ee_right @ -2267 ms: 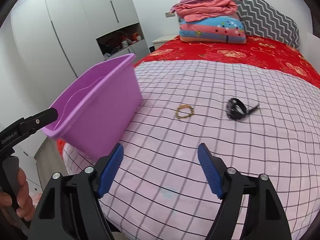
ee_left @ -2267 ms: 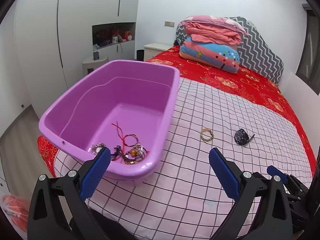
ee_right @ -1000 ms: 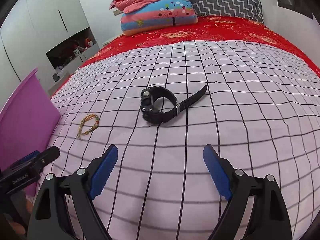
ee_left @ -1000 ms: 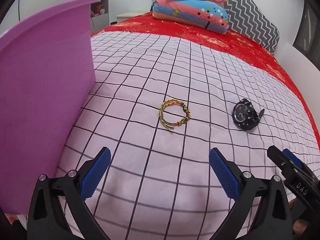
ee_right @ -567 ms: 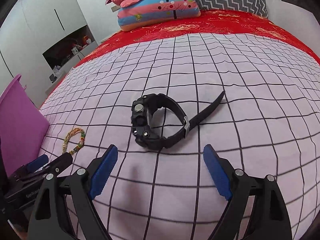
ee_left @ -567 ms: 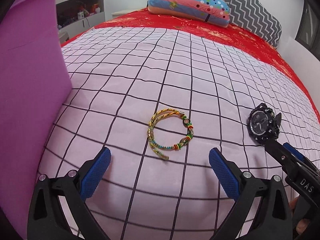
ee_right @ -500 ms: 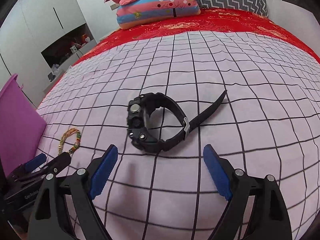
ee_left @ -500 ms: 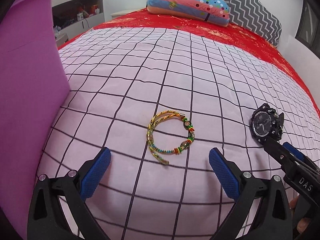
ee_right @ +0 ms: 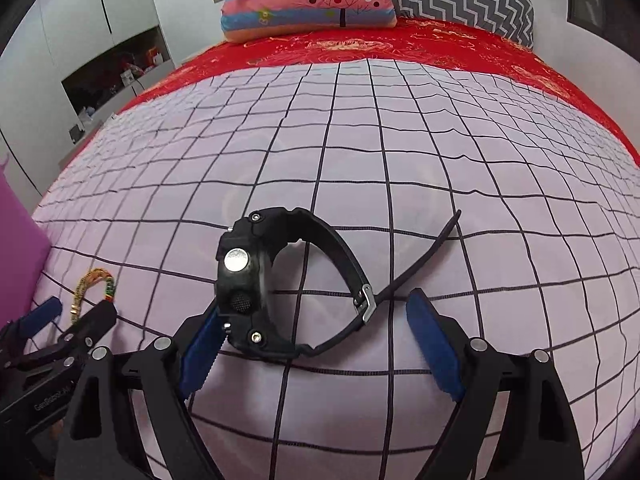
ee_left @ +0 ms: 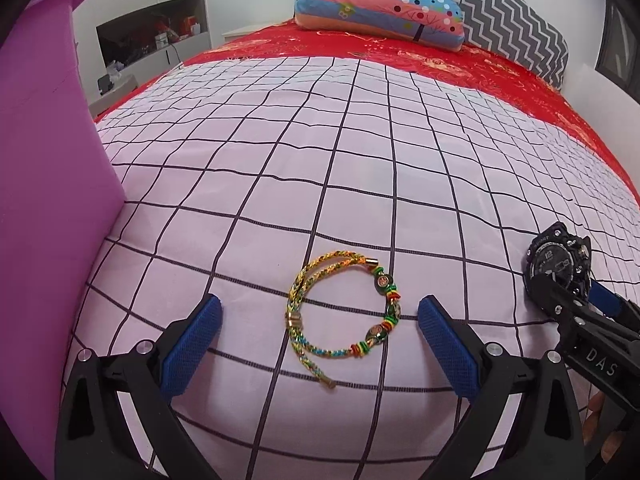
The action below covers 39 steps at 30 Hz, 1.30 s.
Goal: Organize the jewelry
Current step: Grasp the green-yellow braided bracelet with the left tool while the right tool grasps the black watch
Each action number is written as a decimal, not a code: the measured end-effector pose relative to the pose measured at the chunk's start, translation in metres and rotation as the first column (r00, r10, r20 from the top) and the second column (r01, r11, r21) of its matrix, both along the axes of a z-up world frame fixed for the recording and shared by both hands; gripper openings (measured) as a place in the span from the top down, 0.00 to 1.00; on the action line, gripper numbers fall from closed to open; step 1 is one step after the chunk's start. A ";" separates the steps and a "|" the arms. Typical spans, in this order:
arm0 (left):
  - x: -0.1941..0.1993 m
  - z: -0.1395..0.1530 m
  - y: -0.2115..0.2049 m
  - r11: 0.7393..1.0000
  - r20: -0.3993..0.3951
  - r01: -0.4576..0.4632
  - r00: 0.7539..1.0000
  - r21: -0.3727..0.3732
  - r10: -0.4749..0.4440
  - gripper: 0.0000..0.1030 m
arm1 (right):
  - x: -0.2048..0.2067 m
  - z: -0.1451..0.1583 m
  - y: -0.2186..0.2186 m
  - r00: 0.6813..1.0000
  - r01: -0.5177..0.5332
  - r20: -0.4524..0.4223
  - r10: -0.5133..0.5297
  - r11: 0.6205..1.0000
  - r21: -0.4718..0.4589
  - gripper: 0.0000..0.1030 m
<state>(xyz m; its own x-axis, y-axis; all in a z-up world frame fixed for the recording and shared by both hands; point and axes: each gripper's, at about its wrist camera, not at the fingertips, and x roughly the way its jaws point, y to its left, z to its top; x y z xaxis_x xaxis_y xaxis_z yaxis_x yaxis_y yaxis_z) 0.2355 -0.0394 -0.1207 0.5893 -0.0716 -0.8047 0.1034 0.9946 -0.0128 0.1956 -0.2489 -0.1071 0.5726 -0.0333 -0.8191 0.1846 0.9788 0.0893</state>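
Left wrist view: my left gripper [ee_left: 319, 326] gapes wide around the bracelet [ee_left: 343, 315] on the bed [ee_left: 360, 152].
My right gripper [ee_right: 316, 332] gapes wide too, the watch [ee_right: 288, 288] lying between its fingers.

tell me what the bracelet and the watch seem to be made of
Bracelet: looks like braided cord in yellow, green and orange, matte, with glossy beads and small gold-coloured metal caps. Watch: black case and strap, probably moulded resin or rubber with a dull sheen; the shiny round back plate and the buckle look like metal.
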 end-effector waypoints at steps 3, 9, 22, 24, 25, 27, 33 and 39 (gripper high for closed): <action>0.004 -0.003 -0.005 1.000 -0.002 0.006 1.000 0.028 -0.006 0.06 | 0.006 -0.003 0.004 1.000 -0.013 -0.022 0.012 0.999 -0.038 0.17; 0.007 -0.006 -0.011 0.998 0.000 0.010 1.000 0.067 -0.010 0.05 | 0.012 -0.008 0.006 0.999 -0.022 -0.041 0.020 0.998 -0.061 0.12; 0.007 -0.009 -0.013 0.998 0.016 0.009 1.000 0.066 -0.011 0.09 | 0.017 -0.011 0.007 0.999 -0.023 -0.046 0.019 0.997 -0.078 0.09; 0.003 -0.007 -0.013 0.998 0.026 0.013 1.000 0.065 -0.015 0.16 | 0.017 -0.010 0.007 0.999 -0.029 -0.040 0.026 0.996 -0.080 0.10; 0.002 -0.006 -0.012 0.998 0.032 0.015 0.999 0.064 -0.017 0.20 | 0.017 -0.009 0.008 0.999 -0.031 -0.039 0.028 0.996 -0.080 0.10; 0.000 -0.005 -0.014 0.997 0.038 0.025 0.999 0.067 -0.027 0.29 | 0.016 -0.008 0.007 0.999 -0.034 -0.036 0.031 0.996 -0.079 0.15; -0.008 -0.002 -0.026 0.991 0.039 0.112 0.993 0.067 -0.115 0.88 | 0.010 -0.003 0.011 0.998 -0.055 -0.015 0.054 0.995 -0.084 0.35; -0.023 0.002 -0.021 0.991 0.012 0.133 0.991 0.018 -0.133 0.88 | -0.011 0.002 0.004 0.999 -0.047 0.014 0.047 0.999 -0.024 0.40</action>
